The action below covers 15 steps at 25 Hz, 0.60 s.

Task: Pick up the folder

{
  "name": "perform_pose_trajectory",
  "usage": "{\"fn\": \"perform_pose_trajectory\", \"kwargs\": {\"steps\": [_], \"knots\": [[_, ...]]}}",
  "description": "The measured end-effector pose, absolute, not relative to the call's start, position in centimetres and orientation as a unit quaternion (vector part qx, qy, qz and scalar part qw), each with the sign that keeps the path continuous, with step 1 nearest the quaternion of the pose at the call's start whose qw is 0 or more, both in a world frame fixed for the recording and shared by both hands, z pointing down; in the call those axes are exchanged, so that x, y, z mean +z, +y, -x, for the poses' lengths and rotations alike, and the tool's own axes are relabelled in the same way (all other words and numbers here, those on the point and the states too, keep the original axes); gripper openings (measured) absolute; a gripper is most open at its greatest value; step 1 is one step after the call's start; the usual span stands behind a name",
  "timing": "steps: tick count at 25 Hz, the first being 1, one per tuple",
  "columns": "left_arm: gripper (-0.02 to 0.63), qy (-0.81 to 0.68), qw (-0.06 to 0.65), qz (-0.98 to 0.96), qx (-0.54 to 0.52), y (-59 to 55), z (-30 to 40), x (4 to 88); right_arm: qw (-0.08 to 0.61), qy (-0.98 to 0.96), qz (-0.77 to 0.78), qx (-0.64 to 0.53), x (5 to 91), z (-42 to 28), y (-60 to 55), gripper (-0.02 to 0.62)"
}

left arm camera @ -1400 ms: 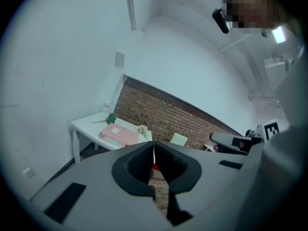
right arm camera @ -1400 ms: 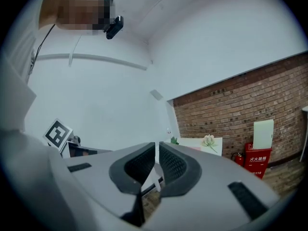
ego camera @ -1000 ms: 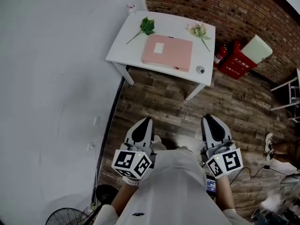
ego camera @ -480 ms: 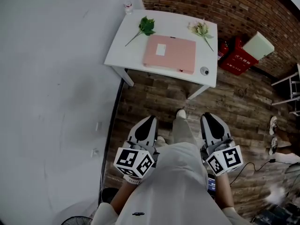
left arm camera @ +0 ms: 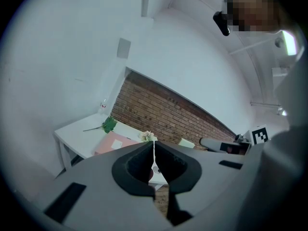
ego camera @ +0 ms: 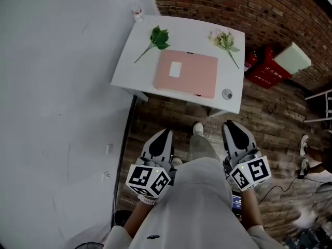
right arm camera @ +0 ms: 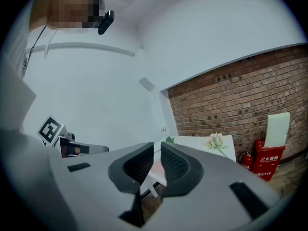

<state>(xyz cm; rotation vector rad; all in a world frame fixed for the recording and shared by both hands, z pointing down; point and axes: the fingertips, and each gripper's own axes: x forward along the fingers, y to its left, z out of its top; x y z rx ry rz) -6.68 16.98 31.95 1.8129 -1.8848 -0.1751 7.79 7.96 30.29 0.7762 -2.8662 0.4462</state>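
Note:
The pink folder [ego camera: 185, 74] lies flat in the middle of a white table [ego camera: 127, 66], with a white label on its cover. In the head view both grippers are held close to my body, well short of the table. My left gripper [ego camera: 165, 133] is shut and empty, and its own view shows the jaws [left arm camera: 154, 143] pressed together with the folder [left arm camera: 111, 143] far beyond them. My right gripper [ego camera: 232, 124] is also shut with nothing in it; in its own view [right arm camera: 157, 146] only a thin slit shows between the jaws.
On the table lie a green leafy sprig [ego camera: 155, 38], a white flower stem [ego camera: 224, 39], a small round object [ego camera: 226, 93] and a little bottle [ego camera: 136, 12]. A white wall runs along the left. Red fire-extinguisher boxes [ego camera: 267, 66] stand against the brick wall at right.
The table and folder have come nearer and sit lower in the head view. Both grippers have moved forward toward the table together, with their jaws unchanged.

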Motion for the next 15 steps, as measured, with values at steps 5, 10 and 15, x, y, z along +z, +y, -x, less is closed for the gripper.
{"fn": "perform_pose_trajectory", "kwargs": {"steps": [5,10,15], "knots": [[0.023,-0.701,0.261,-0.662,-0.055,10.8,7.5,31.6,0.079,-0.952,-0.247,0.165,31.1,-7.1,1.6,0.037],[0.023,-0.715,0.257,-0.648,-0.051,5.0,8.3,31.4,0.076,-0.957,-0.226,0.164,31.0,-5.7,-4.5,0.037],[0.024,-0.723,0.256,-0.64,-0.049,0.4,8.1,31.6,0.079,-0.962,-0.2,0.166,31.5,-5.0,-8.7,0.037]]}}
